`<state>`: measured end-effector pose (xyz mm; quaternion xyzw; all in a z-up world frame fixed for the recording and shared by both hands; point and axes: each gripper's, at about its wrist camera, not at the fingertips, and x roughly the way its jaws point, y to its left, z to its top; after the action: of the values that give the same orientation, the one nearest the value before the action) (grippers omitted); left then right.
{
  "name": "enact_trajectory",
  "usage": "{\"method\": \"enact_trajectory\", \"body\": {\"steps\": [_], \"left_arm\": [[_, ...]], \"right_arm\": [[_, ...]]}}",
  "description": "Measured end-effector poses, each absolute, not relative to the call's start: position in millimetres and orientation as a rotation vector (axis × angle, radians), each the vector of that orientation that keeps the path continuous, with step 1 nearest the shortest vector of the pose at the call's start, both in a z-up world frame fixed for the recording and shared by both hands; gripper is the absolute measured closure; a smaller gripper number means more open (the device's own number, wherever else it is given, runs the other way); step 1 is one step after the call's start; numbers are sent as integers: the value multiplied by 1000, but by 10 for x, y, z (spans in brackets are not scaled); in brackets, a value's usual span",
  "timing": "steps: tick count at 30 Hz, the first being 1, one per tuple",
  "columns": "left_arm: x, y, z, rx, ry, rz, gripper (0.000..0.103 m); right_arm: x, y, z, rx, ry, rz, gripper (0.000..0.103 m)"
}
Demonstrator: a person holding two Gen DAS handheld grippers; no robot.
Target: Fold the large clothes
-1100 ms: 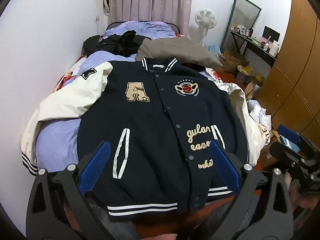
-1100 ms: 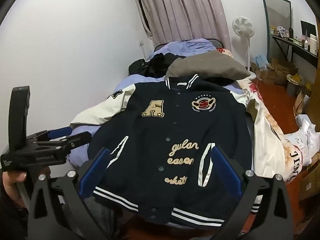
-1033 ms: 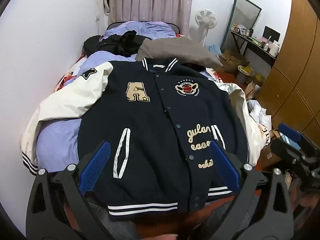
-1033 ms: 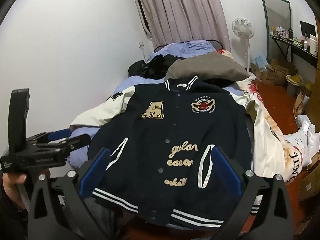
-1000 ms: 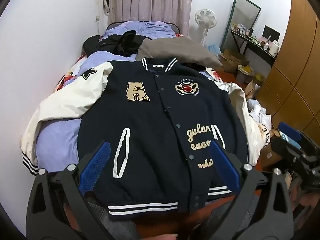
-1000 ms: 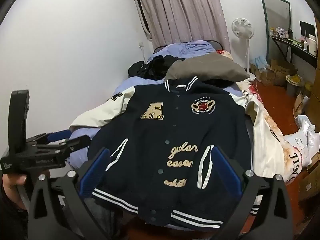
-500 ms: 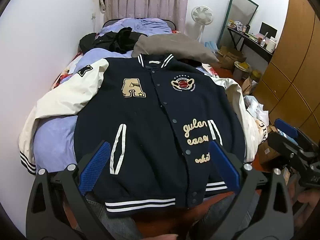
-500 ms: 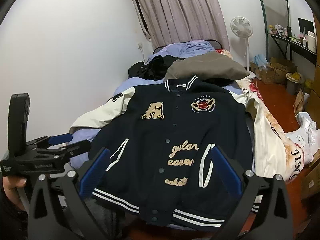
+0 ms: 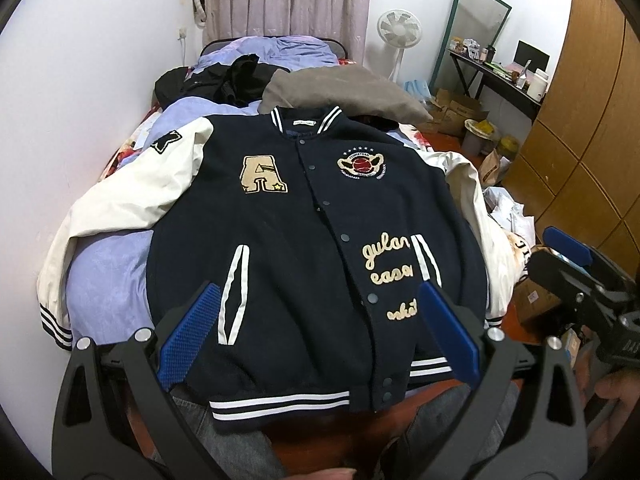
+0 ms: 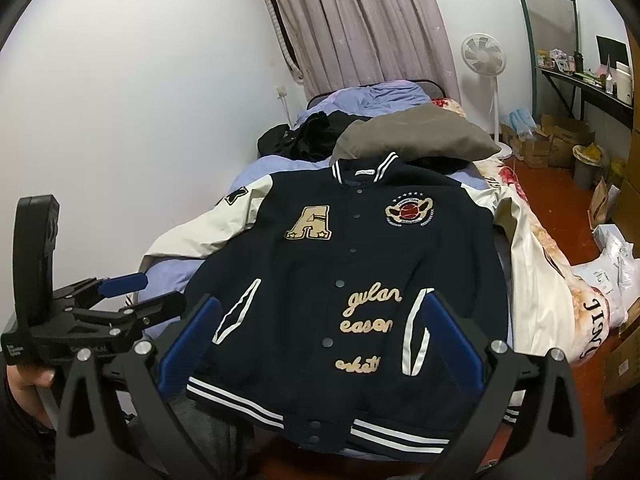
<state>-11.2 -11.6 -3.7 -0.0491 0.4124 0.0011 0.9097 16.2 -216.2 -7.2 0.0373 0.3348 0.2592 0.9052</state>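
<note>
Your jacket (image 9: pixel 304 240) looks like matt navy wool-type cloth with smoother cream sleeves (image 9: pixel 168 176), ribbed knit hem and fuzzy chenille patches. The left gripper (image 9: pixel 320 332) and right gripper (image 10: pixel 320 340) are matt black plastic with nubbly blue rubbery pads (image 9: pixel 188 330). That wardrobe (image 9: pixel 580 140) is satin-finished wood.

Buttoned varsity jacket (image 10: pixel 340 272) flat on bed (image 10: pixel 248 176)

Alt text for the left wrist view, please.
A navy varsity jacket with cream sleeves lies flat, front up and snapped shut, on a bed. The open left gripper hovers above its hem; the right gripper waits at right.
</note>
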Motion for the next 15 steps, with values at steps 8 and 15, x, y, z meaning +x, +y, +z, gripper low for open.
{"method": "enact_trajectory", "body": {"steps": [8, 15], "left_arm": [[-120, -110, -60, -91, 852, 6, 7], [-137, -118, -71, -93, 855, 0, 6]], "right_arm": [[156, -2114, -92, 86, 696, 537, 5], [144, -2132, -119, 89, 697, 534, 5]]}}
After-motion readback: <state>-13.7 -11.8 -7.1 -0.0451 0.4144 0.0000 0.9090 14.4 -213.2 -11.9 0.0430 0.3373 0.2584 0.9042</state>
